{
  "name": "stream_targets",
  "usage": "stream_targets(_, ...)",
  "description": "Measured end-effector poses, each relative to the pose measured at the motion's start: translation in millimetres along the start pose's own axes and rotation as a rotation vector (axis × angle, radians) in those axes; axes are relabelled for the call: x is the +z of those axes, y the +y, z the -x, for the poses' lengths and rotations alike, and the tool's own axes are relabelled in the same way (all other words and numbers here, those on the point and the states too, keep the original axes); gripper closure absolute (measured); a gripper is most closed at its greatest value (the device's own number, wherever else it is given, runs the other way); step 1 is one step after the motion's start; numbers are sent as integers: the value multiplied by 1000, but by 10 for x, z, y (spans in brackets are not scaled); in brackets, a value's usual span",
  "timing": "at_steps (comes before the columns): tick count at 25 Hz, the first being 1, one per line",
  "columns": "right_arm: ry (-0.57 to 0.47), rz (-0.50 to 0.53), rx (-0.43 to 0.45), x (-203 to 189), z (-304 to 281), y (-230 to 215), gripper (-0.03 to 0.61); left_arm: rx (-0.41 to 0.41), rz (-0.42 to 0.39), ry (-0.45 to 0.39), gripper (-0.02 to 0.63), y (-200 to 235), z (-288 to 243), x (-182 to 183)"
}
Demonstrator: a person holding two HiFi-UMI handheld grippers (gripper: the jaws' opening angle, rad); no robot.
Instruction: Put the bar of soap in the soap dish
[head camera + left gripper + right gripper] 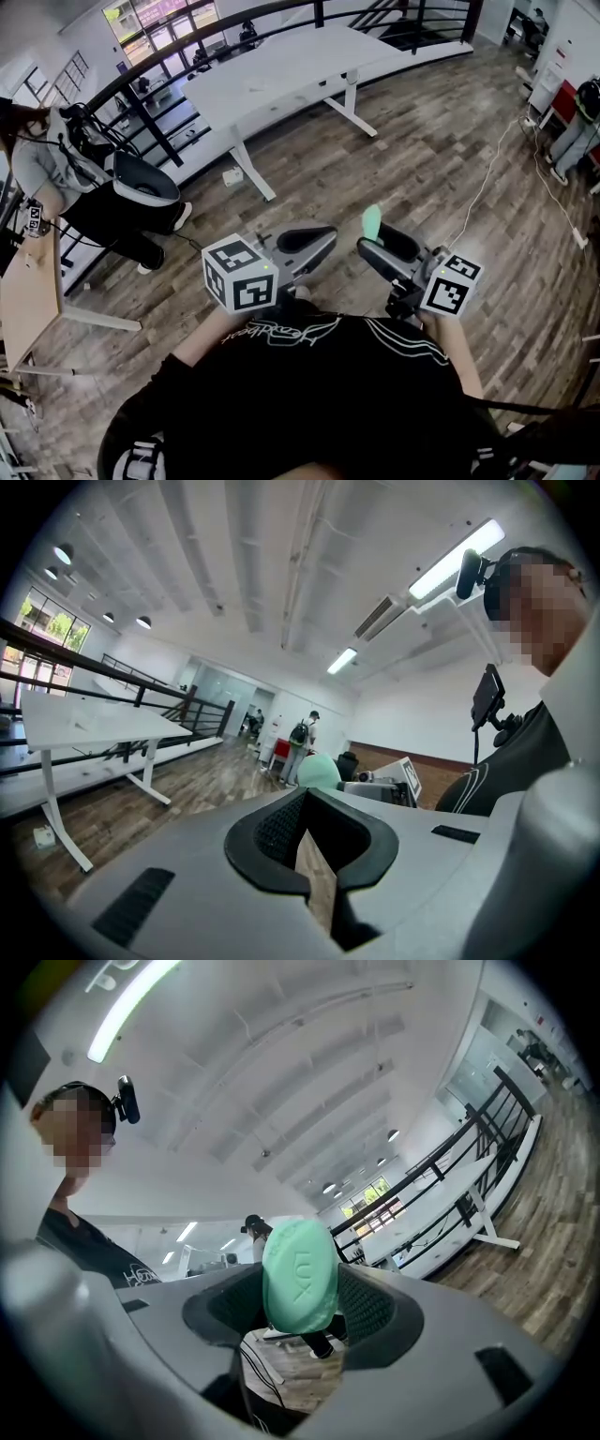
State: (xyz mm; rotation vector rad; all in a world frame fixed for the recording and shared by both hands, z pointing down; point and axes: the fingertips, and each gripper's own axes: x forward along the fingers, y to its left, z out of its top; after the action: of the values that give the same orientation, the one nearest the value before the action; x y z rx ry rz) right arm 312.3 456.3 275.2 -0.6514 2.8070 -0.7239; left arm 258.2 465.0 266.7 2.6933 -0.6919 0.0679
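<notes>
A mint-green bar of soap point(372, 222) stands on edge between the pads of my right gripper point(382, 242), which is shut on it. In the right gripper view the bar of soap point(300, 1274) fills the space between the jaws of the right gripper point(302, 1314). My left gripper point(317, 240) is held just to its left at chest height, jaws together with nothing between them. In the left gripper view only a thin slit shows in the left gripper point(314, 855), and the bar of soap point(319, 770) appears beyond it. No soap dish is in view.
Both grippers hover over a wooden plank floor point(403, 150). A long white desk point(291, 70) and a black railing point(159, 70) lie ahead. A seated person point(56, 164) is at the left beside a wooden desk point(28, 291). A white cable point(487, 178) runs across the floor.
</notes>
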Motion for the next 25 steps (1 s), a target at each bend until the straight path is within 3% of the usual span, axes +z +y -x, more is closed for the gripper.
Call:
stream_targets(15, -11, -34, -50, -9, 172, -345, 365, -65, -8, 66, 604, 88, -475, -8)
stream_targets(25, -15, -59, -97, 21, 11, -803, 365, -75, 12, 65, 604, 543, -680, 5)
